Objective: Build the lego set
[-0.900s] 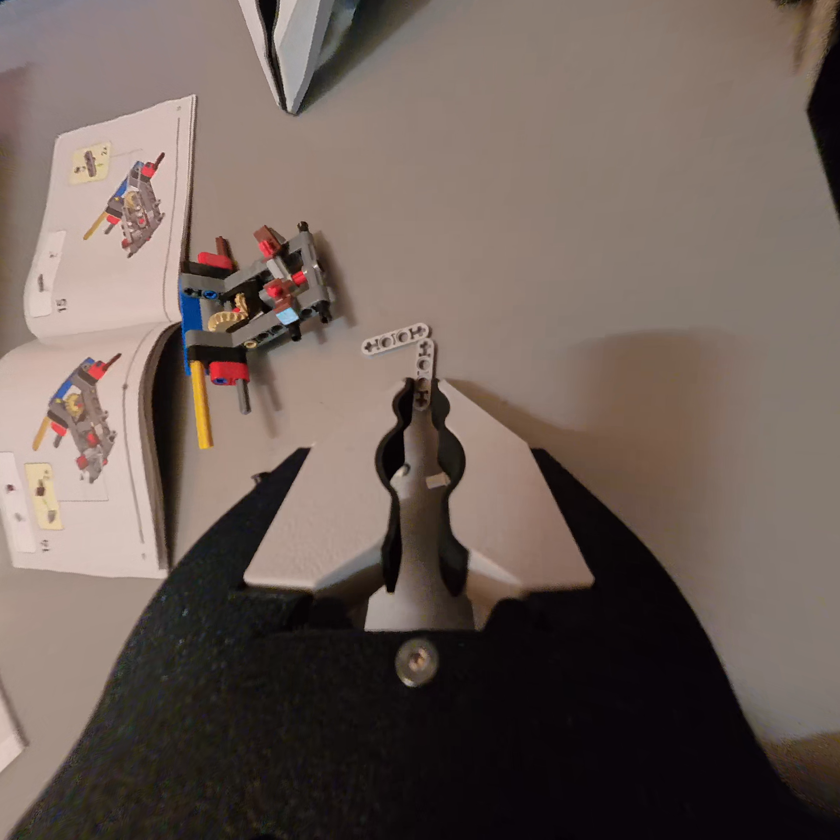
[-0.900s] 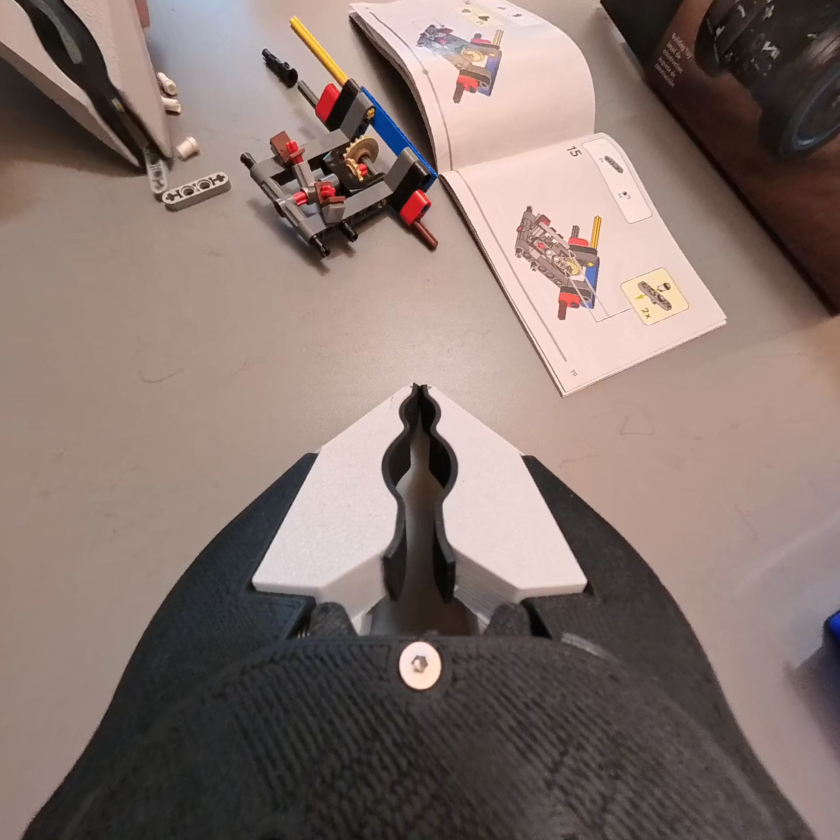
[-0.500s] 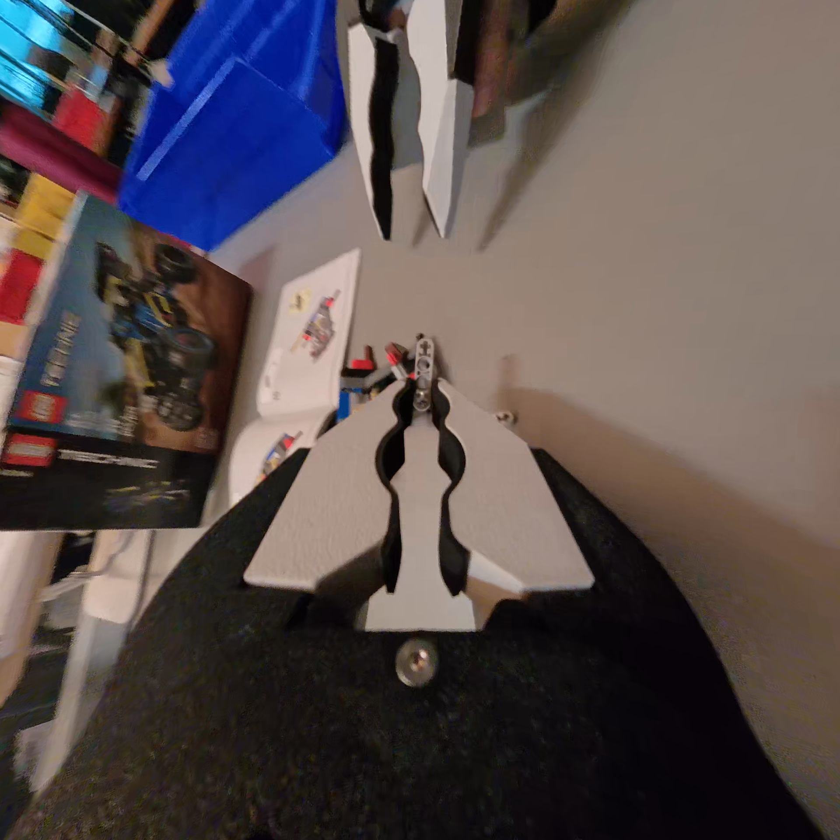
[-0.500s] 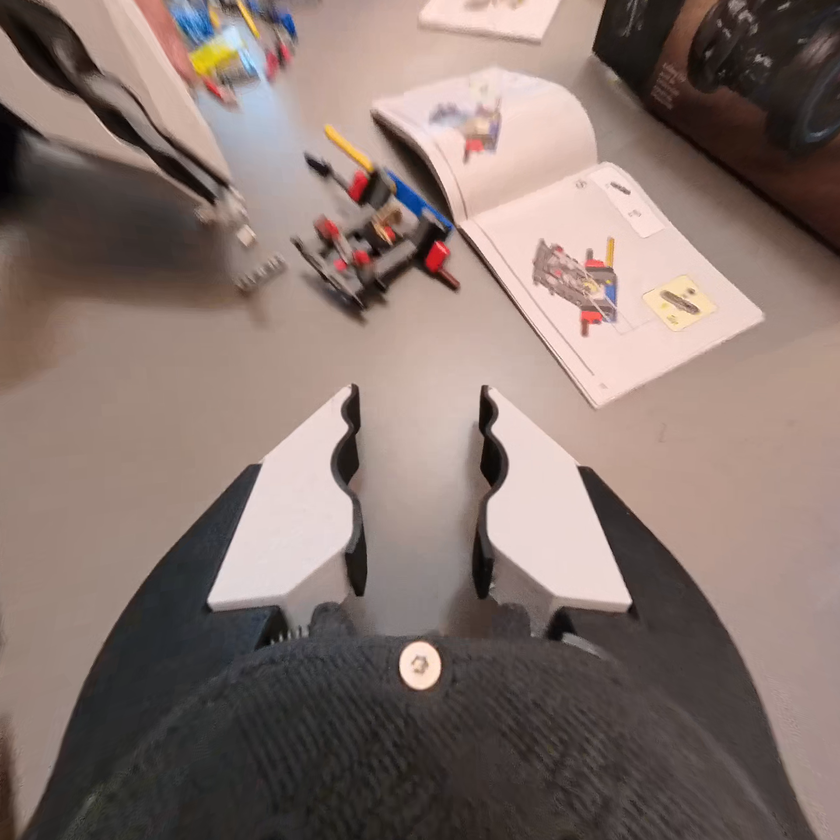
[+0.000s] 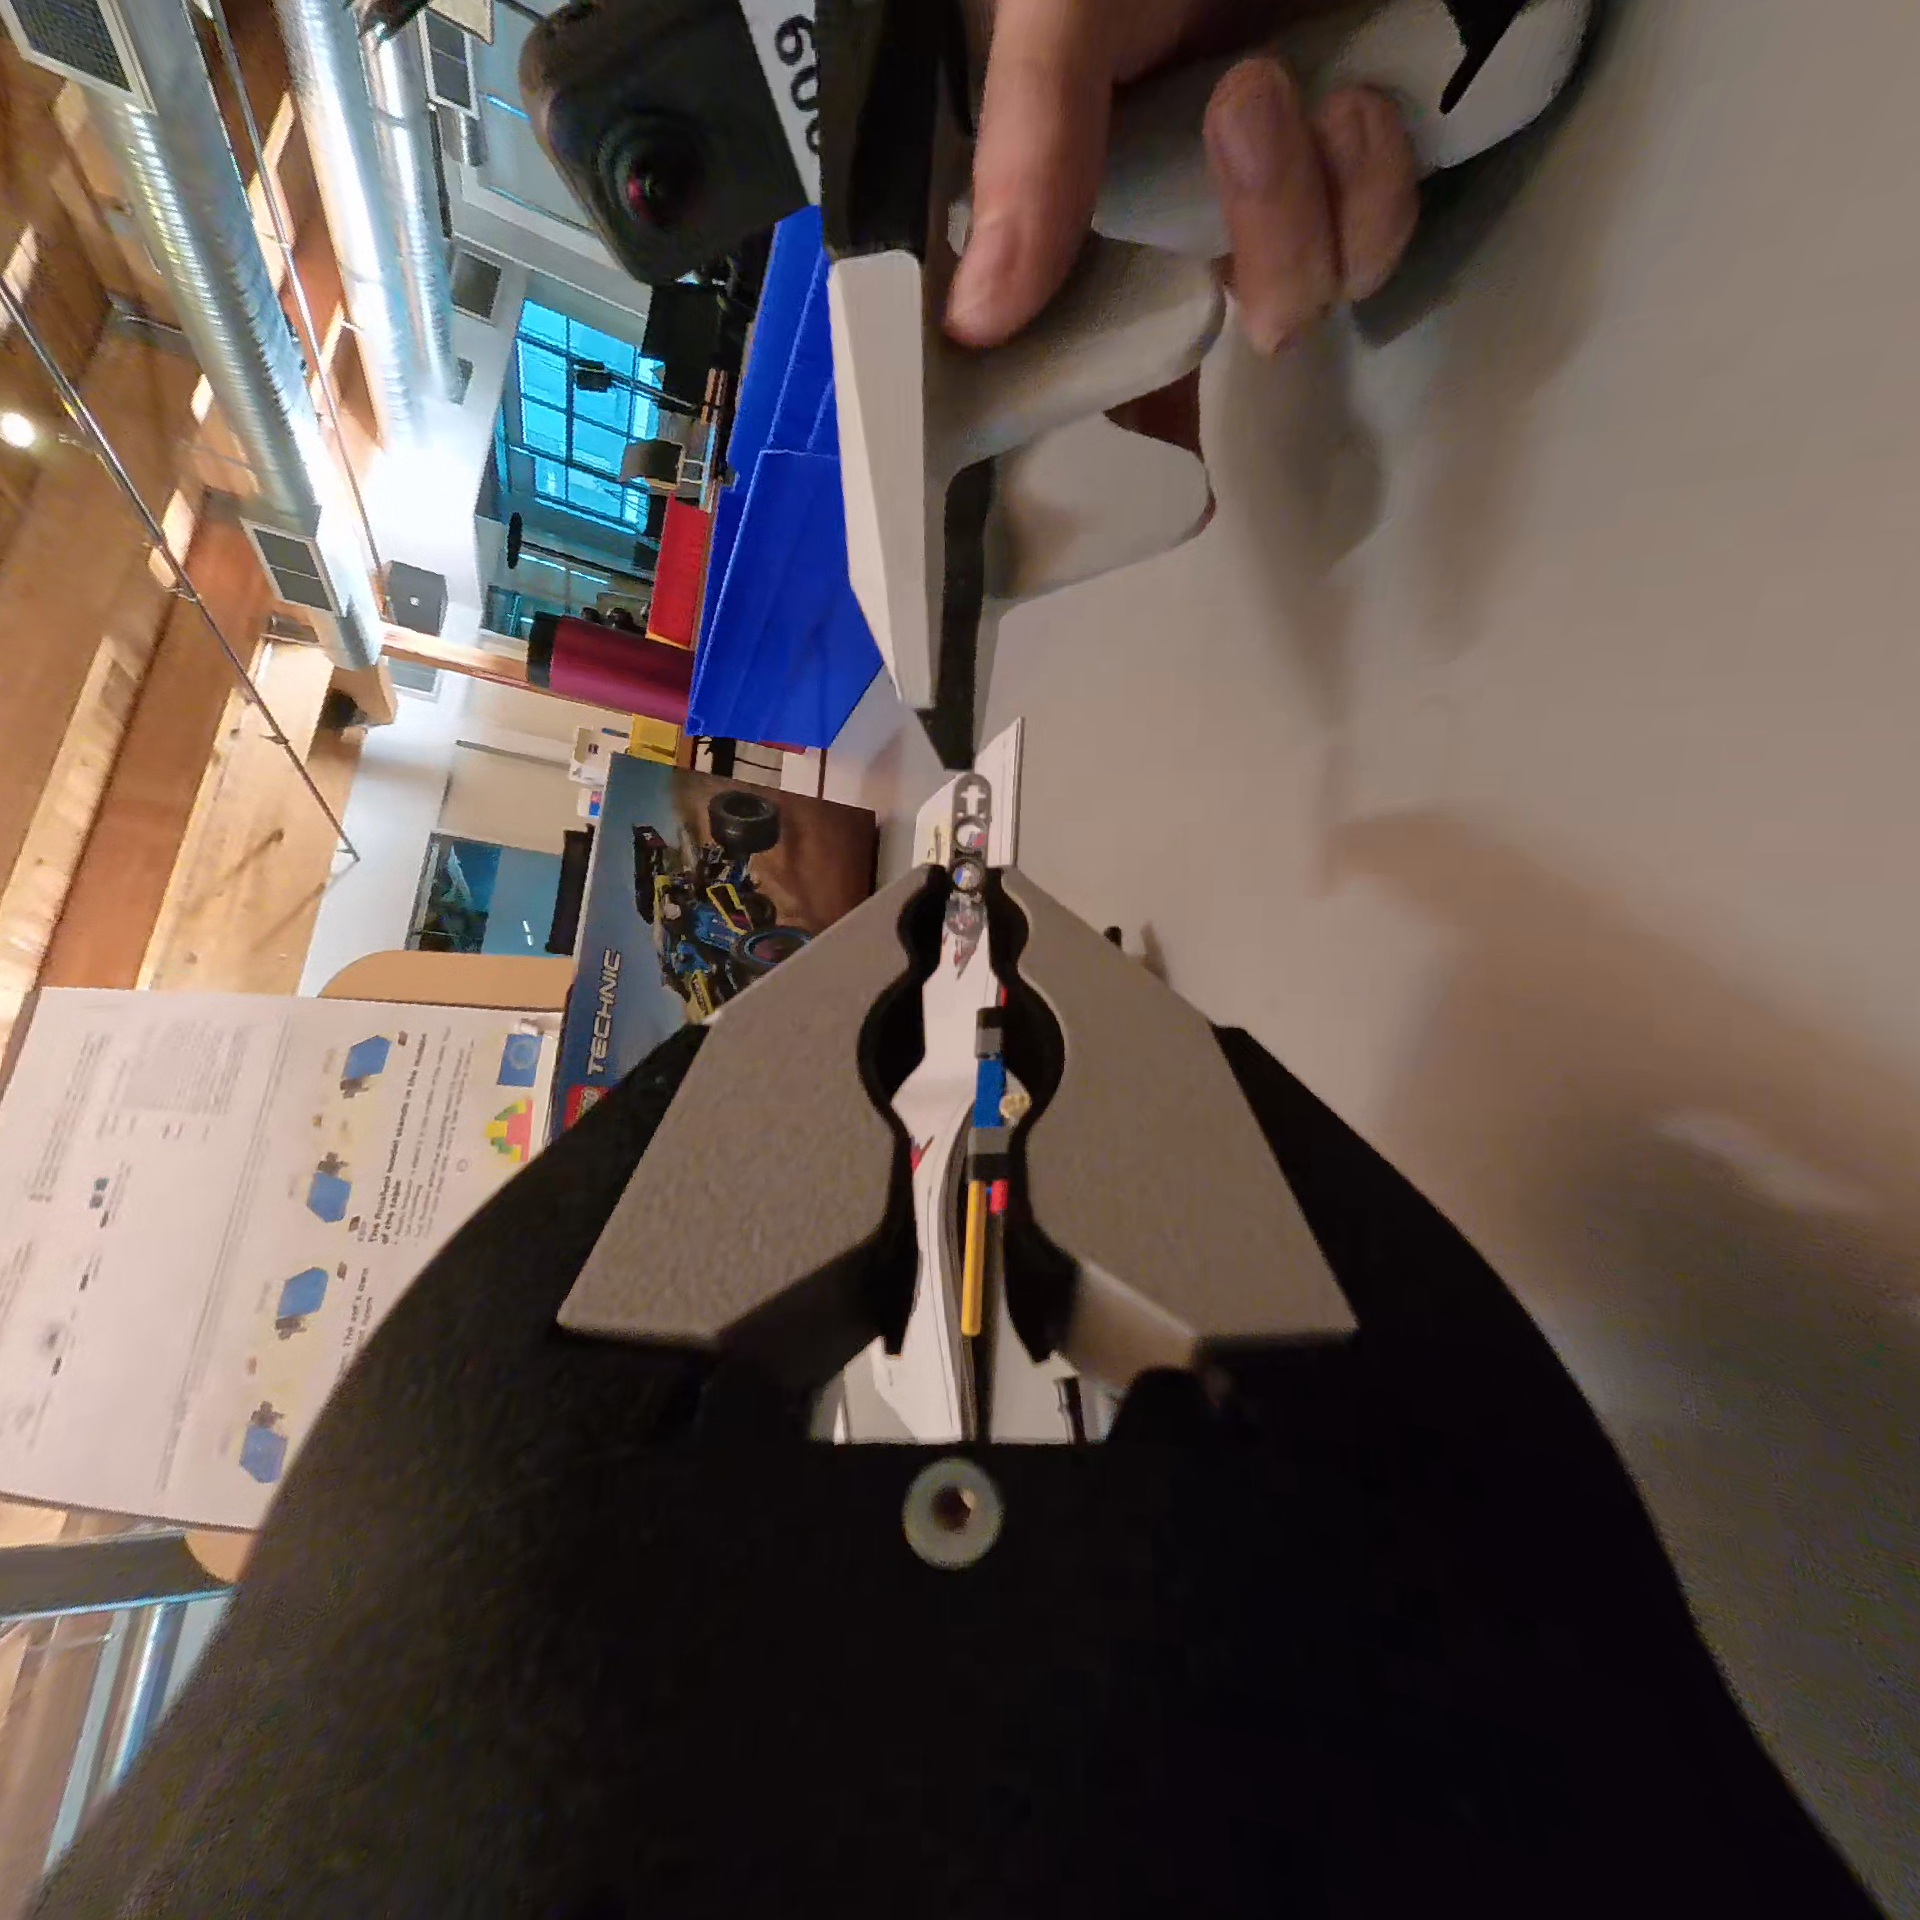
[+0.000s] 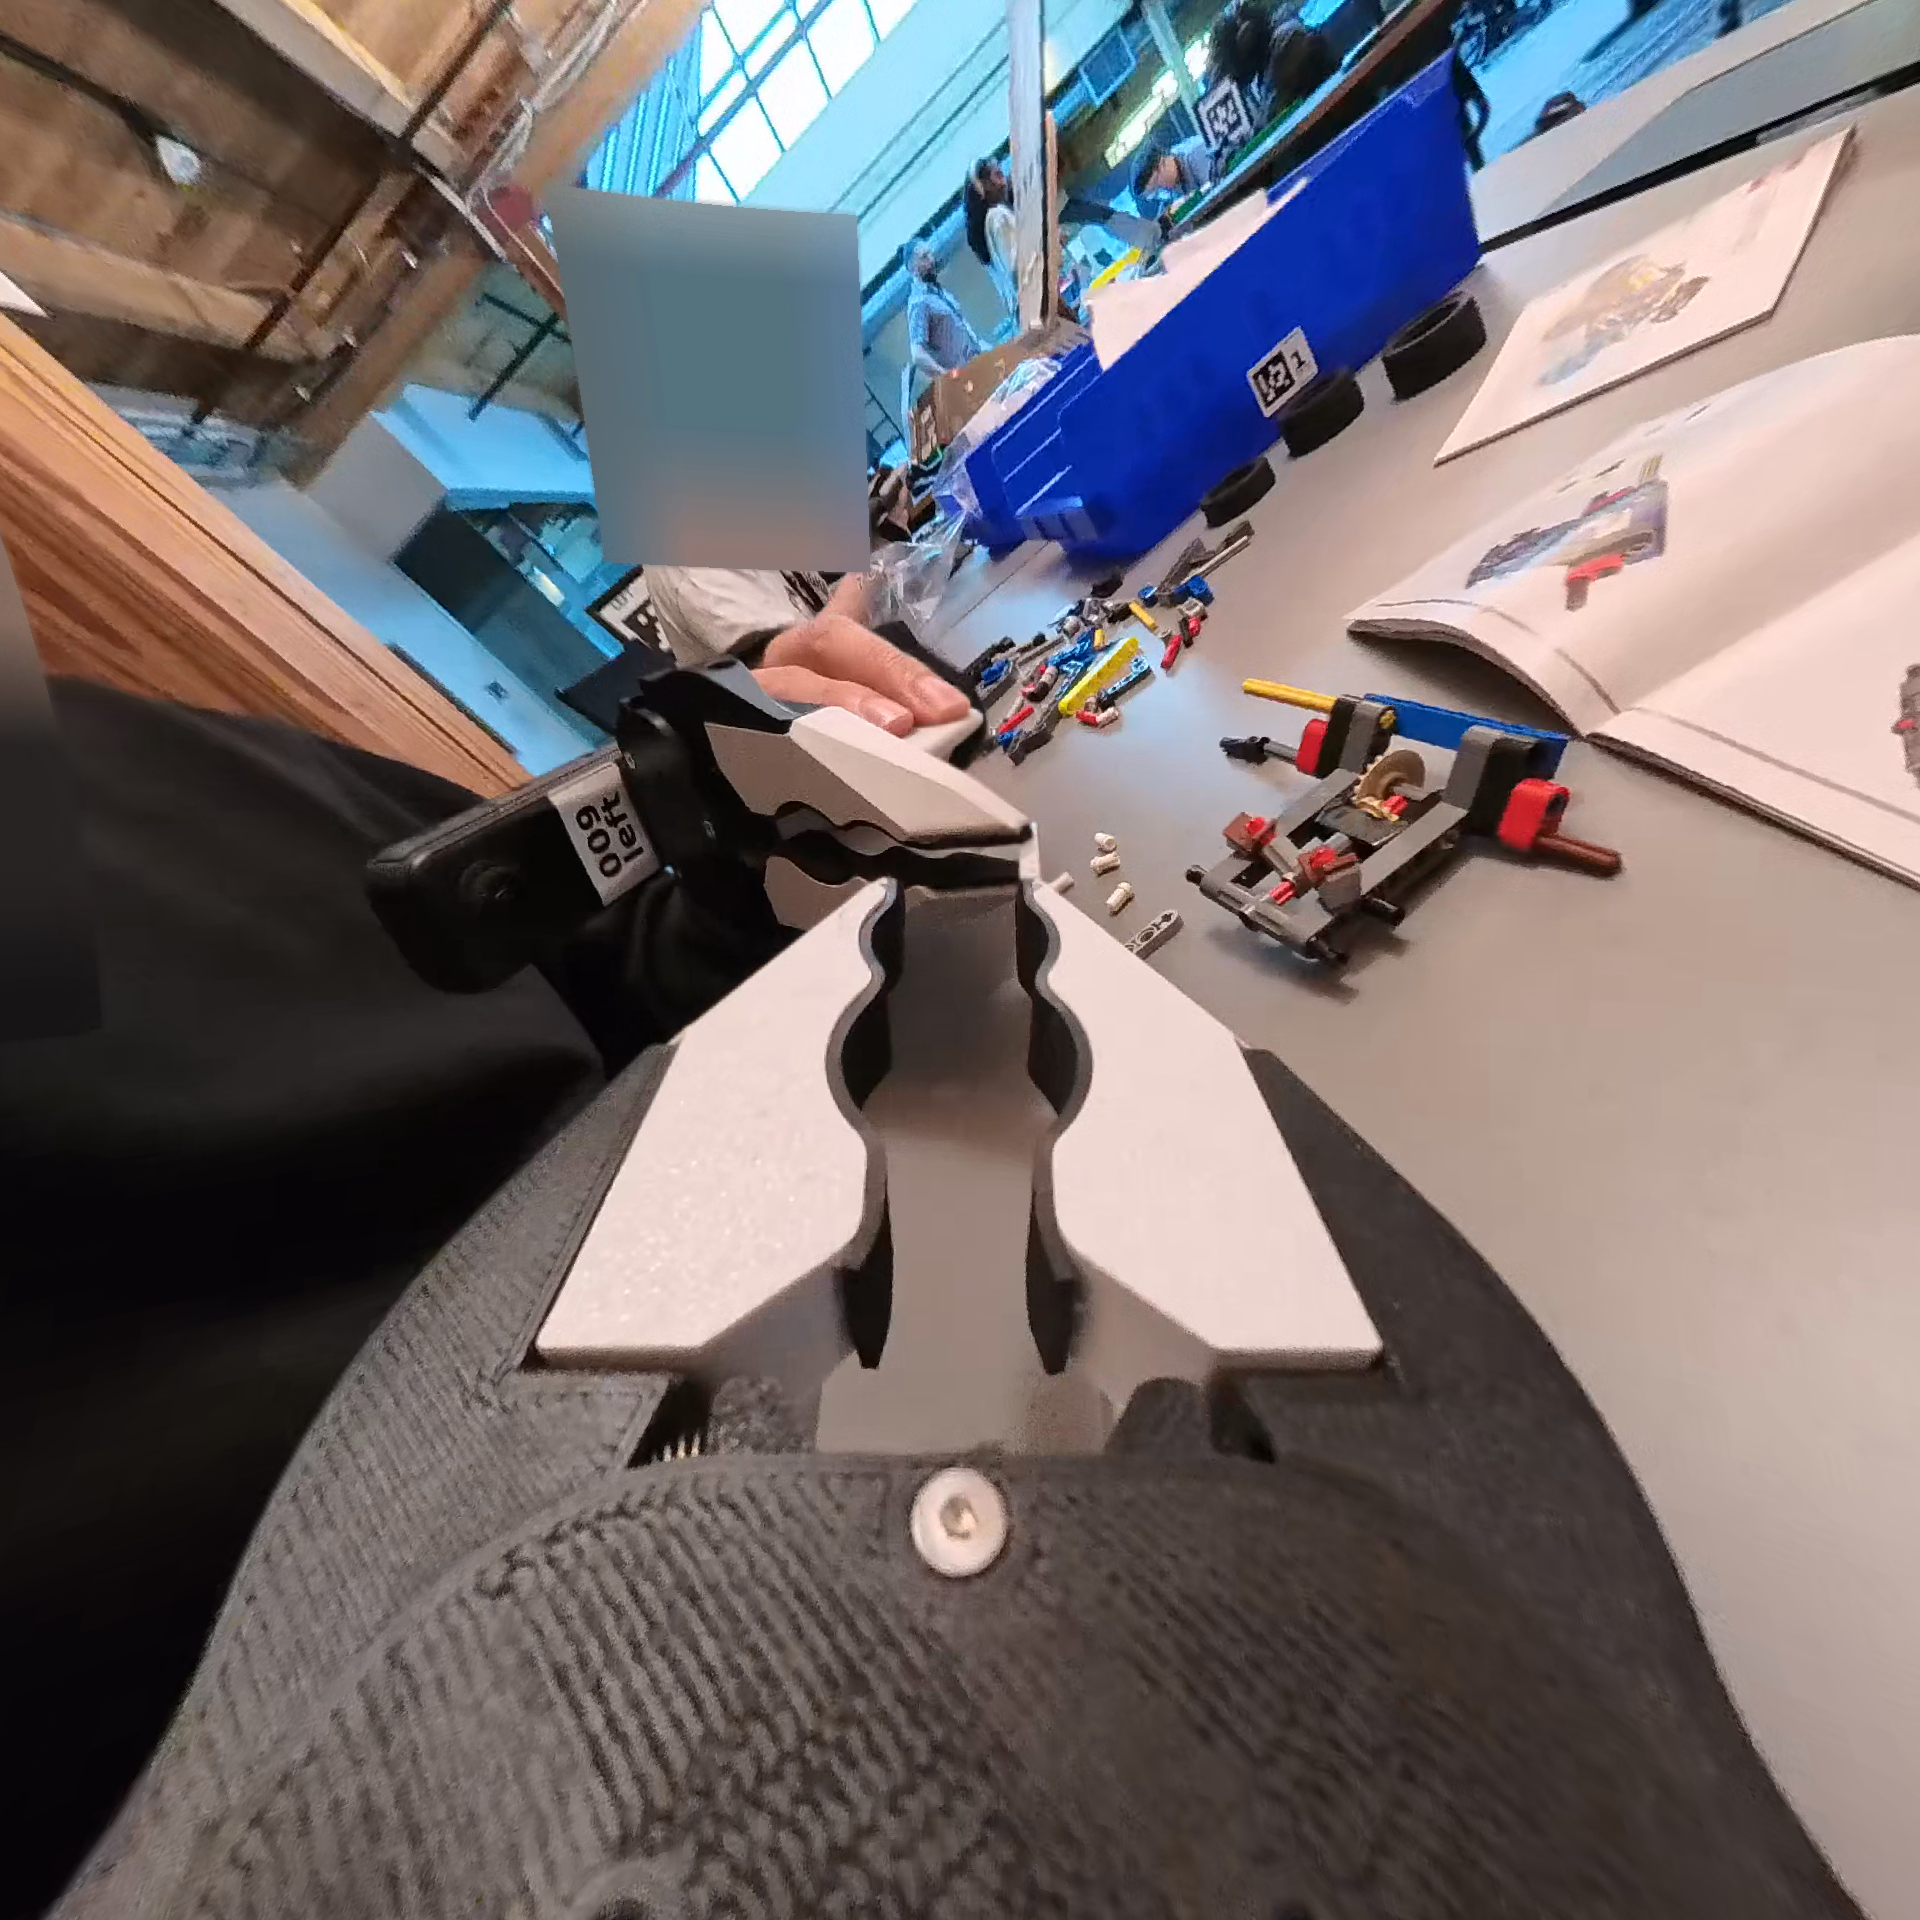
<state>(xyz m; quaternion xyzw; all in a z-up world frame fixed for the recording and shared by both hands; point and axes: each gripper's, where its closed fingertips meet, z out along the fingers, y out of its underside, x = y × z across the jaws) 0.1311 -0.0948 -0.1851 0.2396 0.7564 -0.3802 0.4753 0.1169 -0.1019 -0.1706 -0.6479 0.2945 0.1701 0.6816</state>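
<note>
Pinching a thin light-grey three-hole liftarm (image 5: 969, 831) by one end, the left gripper (image 5: 966, 878) has its matte, wavy-edged jaws closed on it, the piece sticking straight out from the tips. Right gripper (image 6: 956, 883) is parted, nothing between its grainy white fingers (image 6: 1164, 1132), pointed at the other tool's tips. Only the right wrist view shows the half-built chassis (image 6: 1382, 831) sitting on the smooth grey table (image 6: 1558, 1091), beside the open instruction booklet (image 6: 1714, 644), with a second liftarm (image 6: 1153, 932) and small white pins (image 6: 1108, 862) nearby. Left wrist view catches the set's box (image 5: 717, 914).
</note>
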